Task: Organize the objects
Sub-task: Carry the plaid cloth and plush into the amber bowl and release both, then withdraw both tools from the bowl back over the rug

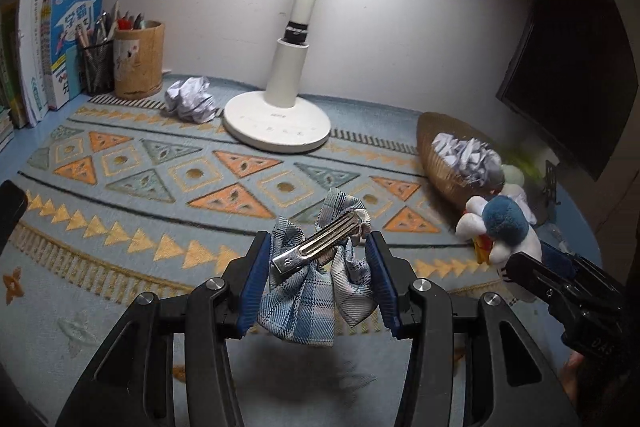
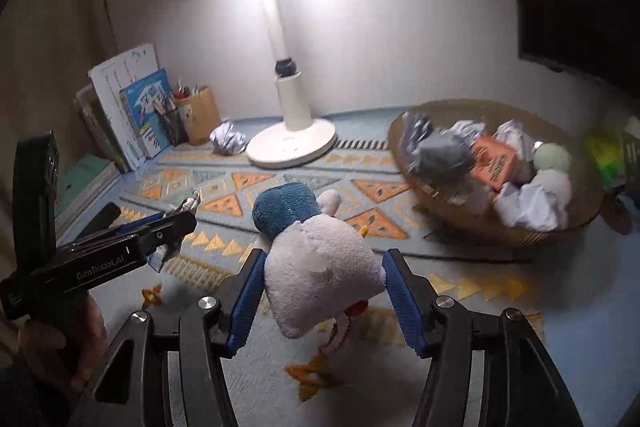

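Observation:
My left gripper (image 1: 318, 249) is shut on a blue plaid bow hair clip (image 1: 316, 279), metal clip side up, held above the patterned mat (image 1: 160, 167). My right gripper (image 2: 324, 267) is shut on a white plush bird with a blue head (image 2: 316, 263), held above the mat (image 2: 280, 183). The plush and right gripper also show at the right of the left wrist view (image 1: 500, 231). The left gripper shows at the left of the right wrist view (image 2: 176, 223). A woven basket (image 2: 440, 211) holding crumpled paper and small items stands to the right.
A white desk lamp (image 1: 280, 123) stands at the back middle, a crumpled paper ball (image 1: 190, 99) to its left. Pen holders (image 1: 136, 63) and upright books (image 1: 60, 47) stand at the back left. A dark monitor (image 1: 572, 67) is at the right. The basket also shows in the left wrist view (image 1: 440, 163).

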`<action>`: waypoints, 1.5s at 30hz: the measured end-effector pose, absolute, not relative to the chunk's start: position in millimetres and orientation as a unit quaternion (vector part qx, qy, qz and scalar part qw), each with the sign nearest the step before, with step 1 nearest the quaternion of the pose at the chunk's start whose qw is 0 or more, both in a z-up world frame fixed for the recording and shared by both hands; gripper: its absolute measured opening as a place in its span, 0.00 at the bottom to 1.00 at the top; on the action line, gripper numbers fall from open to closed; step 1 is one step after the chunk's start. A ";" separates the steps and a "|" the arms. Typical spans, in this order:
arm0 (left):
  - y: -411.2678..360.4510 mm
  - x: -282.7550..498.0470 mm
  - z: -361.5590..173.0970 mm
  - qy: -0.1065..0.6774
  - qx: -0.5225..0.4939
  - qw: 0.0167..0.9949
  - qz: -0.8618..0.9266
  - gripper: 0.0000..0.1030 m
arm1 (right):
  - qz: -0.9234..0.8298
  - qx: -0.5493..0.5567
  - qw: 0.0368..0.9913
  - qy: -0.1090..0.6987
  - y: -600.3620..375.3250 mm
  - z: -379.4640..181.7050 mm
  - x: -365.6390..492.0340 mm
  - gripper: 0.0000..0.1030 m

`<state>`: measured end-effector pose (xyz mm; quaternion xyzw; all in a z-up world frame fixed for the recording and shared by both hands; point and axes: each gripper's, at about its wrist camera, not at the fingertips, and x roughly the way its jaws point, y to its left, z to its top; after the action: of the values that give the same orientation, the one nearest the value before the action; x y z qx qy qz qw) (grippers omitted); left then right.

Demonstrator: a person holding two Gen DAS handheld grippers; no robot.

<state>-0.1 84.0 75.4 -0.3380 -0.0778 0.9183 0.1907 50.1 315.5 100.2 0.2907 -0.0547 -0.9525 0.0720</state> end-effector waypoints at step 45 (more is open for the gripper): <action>-45.9 8.1 26.2 -0.132 -0.343 0.003 0.930 0.99 | -0.915 0.401 0.028 -0.032 252.5 16.4 -17.8 0.85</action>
<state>8.1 -45.9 26.2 -0.3425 -0.1318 0.9302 0.0032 -17.8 252.5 16.4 0.4010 -0.0317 -0.9151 0.0279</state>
